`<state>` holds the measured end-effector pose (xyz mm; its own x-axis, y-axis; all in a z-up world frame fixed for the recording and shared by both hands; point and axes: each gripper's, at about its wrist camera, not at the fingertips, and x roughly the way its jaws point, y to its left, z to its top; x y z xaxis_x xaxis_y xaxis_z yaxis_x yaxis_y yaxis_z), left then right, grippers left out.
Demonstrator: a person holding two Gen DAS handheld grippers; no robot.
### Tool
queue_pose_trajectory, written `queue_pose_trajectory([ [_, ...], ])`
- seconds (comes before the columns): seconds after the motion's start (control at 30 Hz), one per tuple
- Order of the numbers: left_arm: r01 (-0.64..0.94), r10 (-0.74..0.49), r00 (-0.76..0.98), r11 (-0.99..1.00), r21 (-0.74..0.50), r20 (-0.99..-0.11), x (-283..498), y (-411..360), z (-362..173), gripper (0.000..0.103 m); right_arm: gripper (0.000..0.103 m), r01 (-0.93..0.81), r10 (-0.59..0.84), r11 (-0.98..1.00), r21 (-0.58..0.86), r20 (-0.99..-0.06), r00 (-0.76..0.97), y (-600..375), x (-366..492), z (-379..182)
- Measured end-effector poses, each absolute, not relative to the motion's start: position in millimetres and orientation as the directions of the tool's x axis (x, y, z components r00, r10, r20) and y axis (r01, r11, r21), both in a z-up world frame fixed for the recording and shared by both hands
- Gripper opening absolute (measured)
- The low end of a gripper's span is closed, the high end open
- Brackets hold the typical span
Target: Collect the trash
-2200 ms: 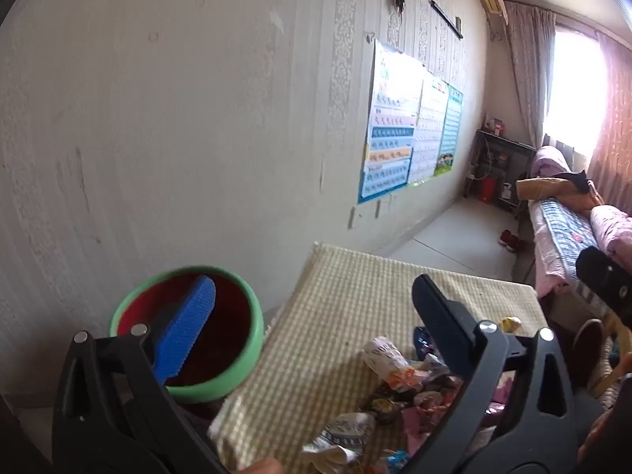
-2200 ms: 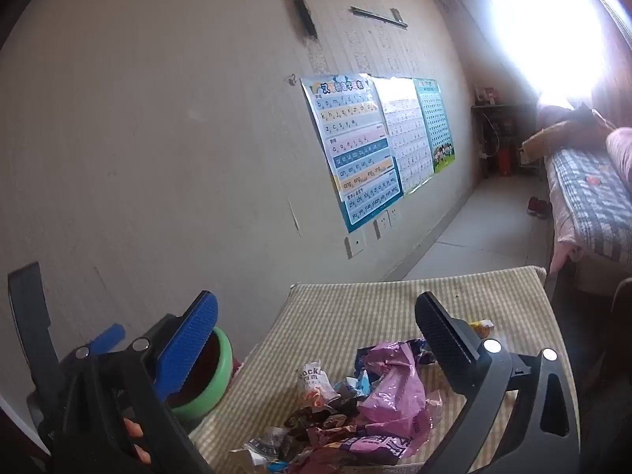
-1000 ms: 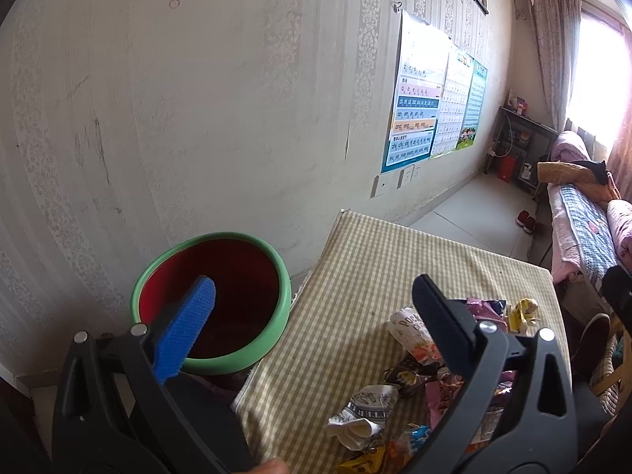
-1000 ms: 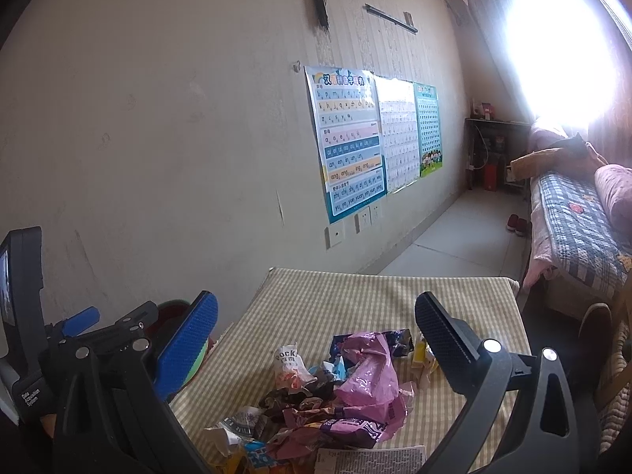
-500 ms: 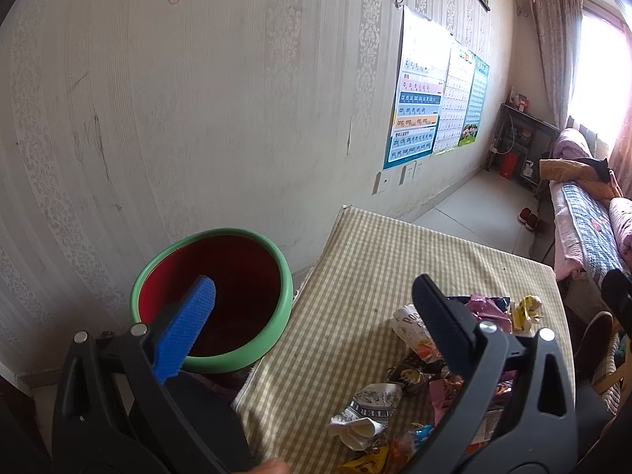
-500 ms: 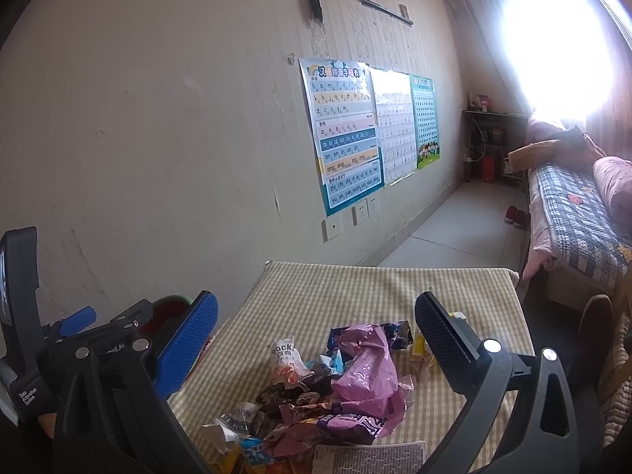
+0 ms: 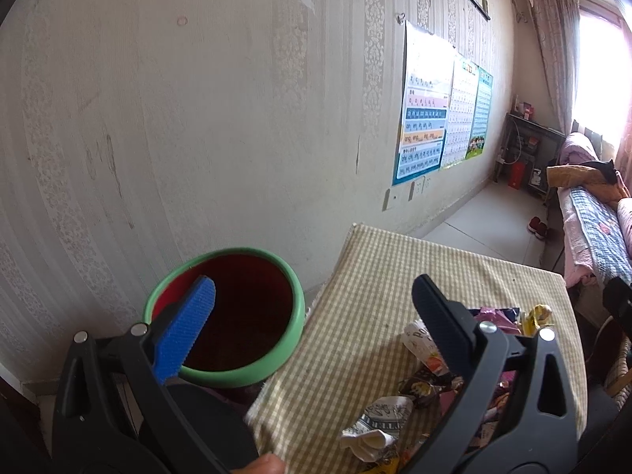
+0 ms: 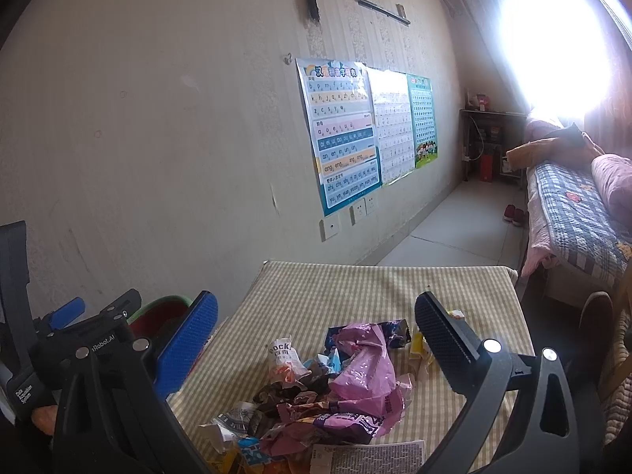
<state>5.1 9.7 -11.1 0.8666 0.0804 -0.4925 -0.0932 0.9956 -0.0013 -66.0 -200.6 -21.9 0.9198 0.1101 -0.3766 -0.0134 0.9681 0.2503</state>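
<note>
A: Trash is a loose heap of wrappers (image 8: pixel 339 391) on the near end of the checked table (image 8: pixel 355 288). Top piece is a pink bag (image 8: pixel 365 371); a white crumpled wrapper (image 7: pixel 375 422) sits at the heap's near-left edge. How will it handle?

B: Judging by look: very light, thin film and foil, soft, crinkly, likely slippery. Nothing fragile. Best hold is a bunched fold or a raised crease, not a flat face. A flat pinch may slide off or drag neighbours along.

A: Claws?

B: Right gripper (image 8: pixel 316 318) spread wide, holding nothing; heap lies below and ahead, between its fingers in the right wrist view, not touching. Left gripper (image 7: pixel 314 302) also wide and empty; heap is under its right finger, low and to the right.

A: Bin?

B: Green-rimmed red bin (image 7: pixel 225 312) stands off the table's left edge, beside the wall, just ahead of the left gripper's blue pad (image 7: pixel 183 330). Looks empty, though its bottom is dark
</note>
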Motion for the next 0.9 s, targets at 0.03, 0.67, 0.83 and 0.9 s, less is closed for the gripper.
queue_pose_trajectory([
  [0.03, -0.088, 0.071, 0.871, 0.996, -0.011, -0.487, 5, 11, -10, 0.098, 0.096, -0.016, 0.113, 0.967, 0.255, -0.374, 0.920, -201, -66, -22],
  [0.67, 0.040, -0.027, 0.804, 0.999, 0.009, -0.595, 16, -5, -38, 0.098, 0.096, -0.025, 0.122, 0.978, 0.209, -0.469, 0.875, -202, -50, -53],
  [0.83, 0.118, -0.118, 0.638, 0.992, -0.055, -0.761, 36, -8, -87, 0.093, 0.096, -0.058, 0.160, 0.979, 0.198, -0.557, 0.815, -202, -36, -81],
  [0.9, 0.120, -0.139, 0.583, 0.989, -0.085, -0.801, 38, -9, -105, 0.087, 0.096, -0.064, 0.182, 0.975, 0.213, -0.599, 0.779, -202, -32, -95],
])
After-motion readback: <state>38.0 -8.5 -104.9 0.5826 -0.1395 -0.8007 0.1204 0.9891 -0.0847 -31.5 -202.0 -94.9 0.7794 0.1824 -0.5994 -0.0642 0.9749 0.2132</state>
